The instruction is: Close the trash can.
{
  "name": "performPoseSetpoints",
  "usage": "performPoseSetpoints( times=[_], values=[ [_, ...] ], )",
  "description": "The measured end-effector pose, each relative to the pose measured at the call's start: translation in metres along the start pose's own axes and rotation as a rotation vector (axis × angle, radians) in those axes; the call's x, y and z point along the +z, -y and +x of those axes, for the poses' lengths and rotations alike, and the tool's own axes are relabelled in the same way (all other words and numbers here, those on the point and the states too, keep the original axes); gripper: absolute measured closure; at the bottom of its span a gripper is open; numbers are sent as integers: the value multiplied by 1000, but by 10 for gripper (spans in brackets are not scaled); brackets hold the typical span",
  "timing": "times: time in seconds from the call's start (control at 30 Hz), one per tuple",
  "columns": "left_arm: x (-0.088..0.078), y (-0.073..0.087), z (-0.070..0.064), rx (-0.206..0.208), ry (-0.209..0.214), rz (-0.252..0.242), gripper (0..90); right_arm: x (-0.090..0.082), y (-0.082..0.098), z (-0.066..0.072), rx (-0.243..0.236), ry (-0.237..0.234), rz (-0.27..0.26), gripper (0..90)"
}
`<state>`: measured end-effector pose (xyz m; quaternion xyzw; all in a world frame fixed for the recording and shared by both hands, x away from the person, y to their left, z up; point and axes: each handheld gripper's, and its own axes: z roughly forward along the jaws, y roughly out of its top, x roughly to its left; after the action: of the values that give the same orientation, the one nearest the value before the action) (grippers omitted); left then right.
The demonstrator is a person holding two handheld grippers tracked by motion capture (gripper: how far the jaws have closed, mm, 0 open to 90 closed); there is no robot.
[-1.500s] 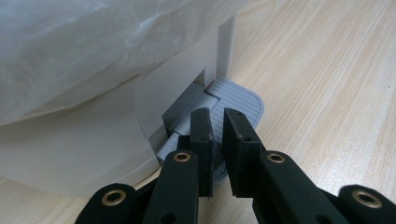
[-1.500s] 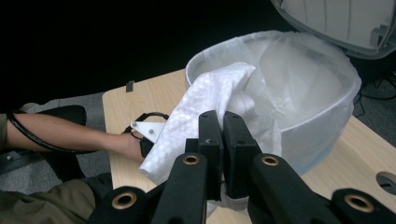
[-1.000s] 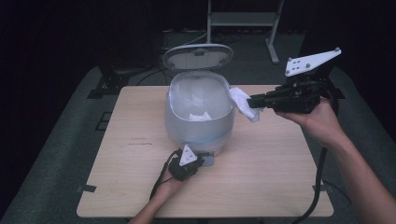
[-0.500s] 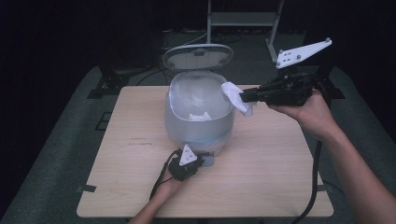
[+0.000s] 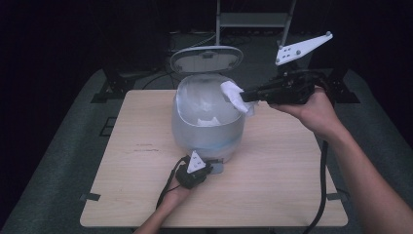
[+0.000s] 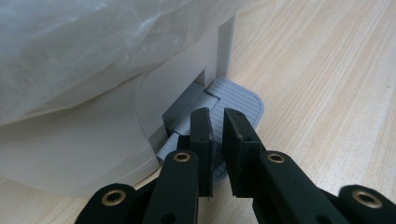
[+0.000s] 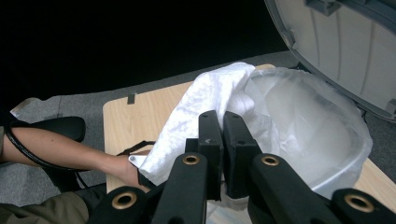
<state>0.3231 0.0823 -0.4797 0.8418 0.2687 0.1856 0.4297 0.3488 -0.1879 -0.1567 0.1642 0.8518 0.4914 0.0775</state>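
Observation:
A pale pedal bin point(image 5: 207, 122) lined with a clear bag stands mid-table, its lid point(image 5: 206, 59) raised. My left gripper point(image 5: 208, 167) is shut, nothing between its jaws, and its tips rest on the grey ribbed pedal point(image 6: 238, 95) at the bin's base. In the left gripper view, the left gripper point(image 6: 217, 121) points down at that pedal. My right gripper point(image 5: 243, 95) is shut on a crumpled white paper towel point(image 5: 236, 97), held level at the bin's right rim. The towel point(image 7: 205, 98) hangs over the bag-lined opening point(image 7: 303, 126) beside the right gripper point(image 7: 219, 123).
The wooden table point(image 5: 292, 170) has bare surface left and right of the bin. A cable point(image 5: 322, 185) trails from the right gripper over the table's right edge. A metal stand point(image 5: 253, 19) sits behind the table in the dark.
My right gripper has carried the towel leftward and slightly up, from beside the bin to its rim. The left gripper has stayed on the pedal, and the lid has stayed up.

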Motion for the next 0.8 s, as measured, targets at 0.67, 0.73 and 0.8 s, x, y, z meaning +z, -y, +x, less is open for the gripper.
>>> performPoseSetpoints(
  times=[0.67,0.73,0.8],
  values=[
    [0,0,0,0,0,2,823,17,-9,-6,-2,-9,12,866],
    [0,0,0,-1,1,1,823,18,-10,-6,1,-9,13,865],
    [0,0,0,0,0,2,823,19,-11,-7,-2,-10,13,865]
  ],
)
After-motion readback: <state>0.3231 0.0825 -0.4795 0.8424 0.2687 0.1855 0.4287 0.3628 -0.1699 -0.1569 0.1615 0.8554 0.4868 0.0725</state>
